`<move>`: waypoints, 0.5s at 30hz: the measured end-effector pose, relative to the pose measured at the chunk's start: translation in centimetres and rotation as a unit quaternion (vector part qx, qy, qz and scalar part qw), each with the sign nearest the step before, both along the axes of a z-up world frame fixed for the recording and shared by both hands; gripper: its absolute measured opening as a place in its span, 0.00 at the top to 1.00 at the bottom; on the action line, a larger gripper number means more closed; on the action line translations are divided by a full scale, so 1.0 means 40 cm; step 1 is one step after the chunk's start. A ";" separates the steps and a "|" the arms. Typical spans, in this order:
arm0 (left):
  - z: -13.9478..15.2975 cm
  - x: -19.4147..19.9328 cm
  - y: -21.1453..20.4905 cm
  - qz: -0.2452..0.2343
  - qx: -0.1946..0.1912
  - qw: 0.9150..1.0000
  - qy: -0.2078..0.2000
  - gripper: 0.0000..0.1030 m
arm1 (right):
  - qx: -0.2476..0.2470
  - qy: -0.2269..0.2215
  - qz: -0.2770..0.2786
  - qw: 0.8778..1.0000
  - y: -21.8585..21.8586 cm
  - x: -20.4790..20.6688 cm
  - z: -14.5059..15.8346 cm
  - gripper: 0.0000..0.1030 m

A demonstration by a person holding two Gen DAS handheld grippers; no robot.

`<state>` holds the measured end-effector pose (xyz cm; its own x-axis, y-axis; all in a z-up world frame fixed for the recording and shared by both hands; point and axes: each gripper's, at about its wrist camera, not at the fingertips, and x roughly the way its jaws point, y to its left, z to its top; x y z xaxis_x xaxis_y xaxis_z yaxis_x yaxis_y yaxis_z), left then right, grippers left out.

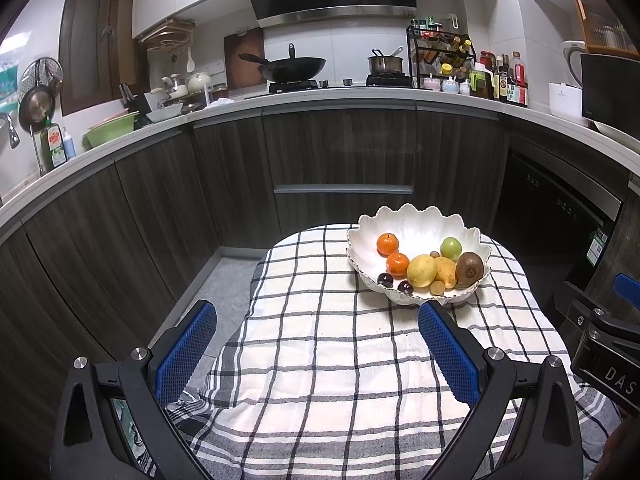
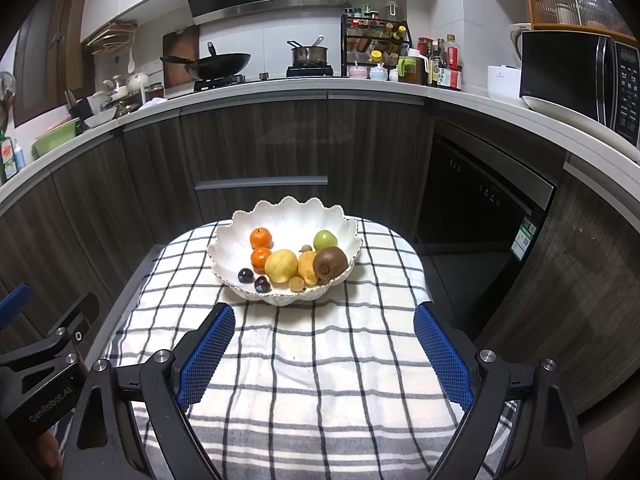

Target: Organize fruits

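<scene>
Already every fruit sits gathered in the scalloped white bowl (image 2: 286,216) on the checked table (image 2: 320,360); both the left gripper (image 1: 316,314) and right gripper (image 2: 324,316) hover before it, fingers apart and empty, seemingly done.

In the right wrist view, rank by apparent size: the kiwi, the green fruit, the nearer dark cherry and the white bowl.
1. white bowl
2. kiwi
3. green fruit, though it sits farther back, so the gap to the kiwi may be overstated
4. nearer dark cherry
</scene>
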<state>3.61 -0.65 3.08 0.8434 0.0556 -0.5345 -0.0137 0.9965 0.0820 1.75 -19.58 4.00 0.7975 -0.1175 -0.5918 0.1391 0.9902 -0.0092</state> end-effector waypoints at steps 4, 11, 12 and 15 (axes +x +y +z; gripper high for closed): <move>-0.001 -0.001 -0.002 0.000 0.000 1.000 0.000 0.00 | 0.000 -0.001 -0.001 1.000 0.001 0.000 0.001 0.11; -0.002 -0.003 -0.004 -0.001 0.001 1.000 0.000 0.00 | 0.000 -0.003 -0.001 1.000 0.001 -0.004 0.000 0.11; -0.003 -0.005 -0.006 -0.001 0.002 1.000 -0.002 0.00 | -0.001 -0.003 -0.001 1.000 0.000 -0.005 0.000 0.11; 0.002 -0.008 -0.006 0.000 0.007 1.000 -0.006 0.00 | 0.001 -0.004 -0.001 1.000 0.000 -0.007 0.001 0.11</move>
